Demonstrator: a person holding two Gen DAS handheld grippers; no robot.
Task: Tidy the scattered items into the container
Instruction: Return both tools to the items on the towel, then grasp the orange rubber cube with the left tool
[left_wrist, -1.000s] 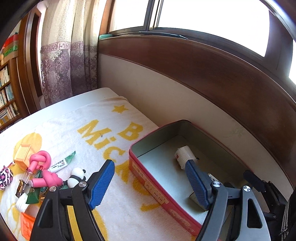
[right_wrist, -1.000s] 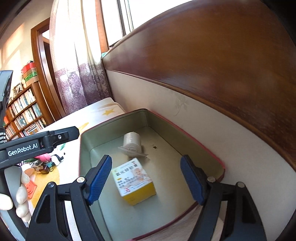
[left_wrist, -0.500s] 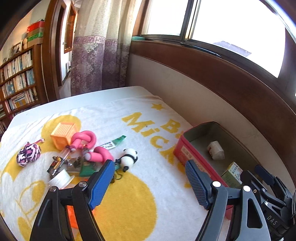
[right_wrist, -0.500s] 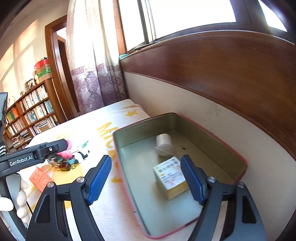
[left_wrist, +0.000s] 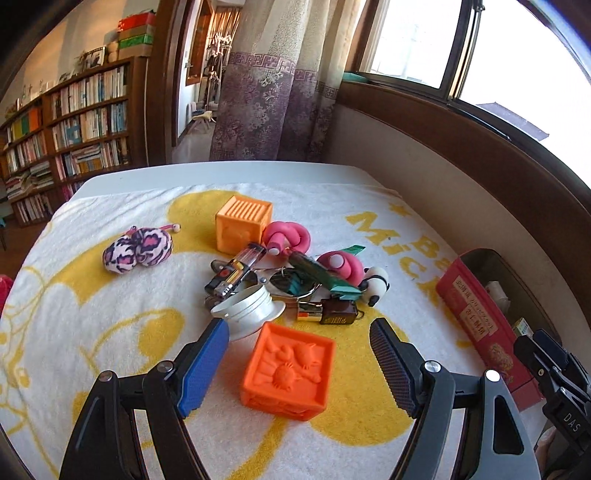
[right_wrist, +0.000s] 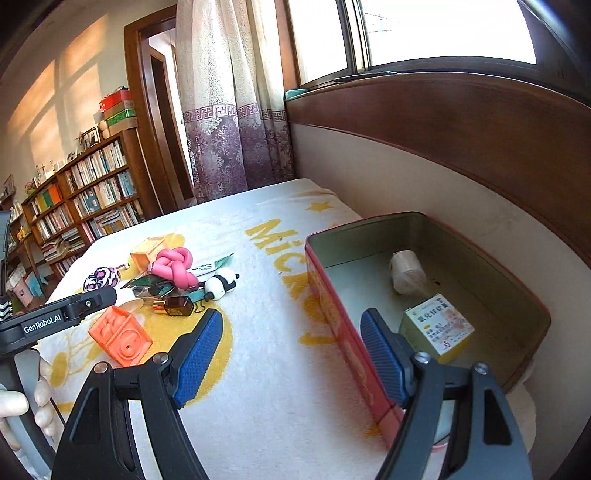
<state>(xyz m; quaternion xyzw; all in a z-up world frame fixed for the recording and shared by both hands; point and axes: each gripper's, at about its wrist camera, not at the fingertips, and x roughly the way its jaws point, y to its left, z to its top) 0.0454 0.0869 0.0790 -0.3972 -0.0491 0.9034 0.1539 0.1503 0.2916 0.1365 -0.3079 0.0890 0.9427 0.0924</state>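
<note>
Moved since a second ago: both my tongs have swung away from over the red tin toward the pile of toys; the left pair looked down into the tin then, and now the orange embossed block sits between its spread pads
Orange embossed block: lies flat on the yellow-and-white towel, nearest piece of the pile, apart from both pads of my left tongs, which stand wide and hold nothing
Pile behind it: white spool just beyond the block, then a small dark padlock, a panda figure, a pink knotted toy, an orange ribbed cube, and a leopard-print pouch off on its own
Red tin: open tin at the towel's edge by the wall, already holding a small yellow box and a white roll
Right tongs: also spread and empty, hovering near the tin's near wall
How I'd do it well: lower the left tongs squarely over the block, pads on two opposite flat sides, and stay clear of the spool so it does not roll; the block looks soft, so I'd close gently
Also changed: the tin has slid to the right edge of my left view
</note>
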